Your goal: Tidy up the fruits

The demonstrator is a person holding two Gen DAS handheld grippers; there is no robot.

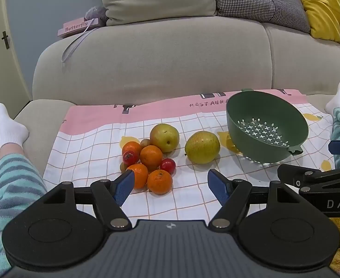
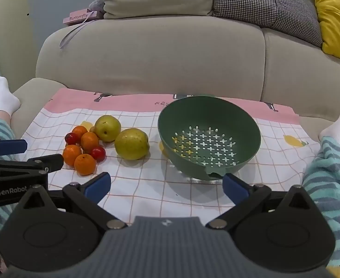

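We see both claws hanging over the checked cloth (image 1: 95,143) on the sofa seat, and nothing has been moved yet: the green colander (image 2: 251,139) is empty. The left claw (image 1: 170,186) stands wide with nothing between its blue pads, and the right claw (image 2: 167,185) is wide and empty too.

In the left wrist view the fruits lie in one heap at about 12 o'clock from the left claw. The four oranges (image 1: 150,157) touch each other, two small red fruits (image 1: 168,165) sit among them, and two pale small ones, maybe grapes, are half hidden behind. One pear (image 1: 164,137) touches the heap at its far side; the second pear (image 1: 202,147) lies apart, between the heap and the colander, at about 1 o'clock. The colander leans a little on its rim at 2 o'clock.

We judge the first step is to pick one fruit. For the left claw the nearest orange (image 1: 159,181) is a good choice, because it is at the edge of the heap. We should come down with one pad on each side, not pushing the neighbours, since round fruits may roll on the soft cloth. The lone pear is wide, so the claw must stay fully wide until it is around it. The right claw could steady the leaning colander.
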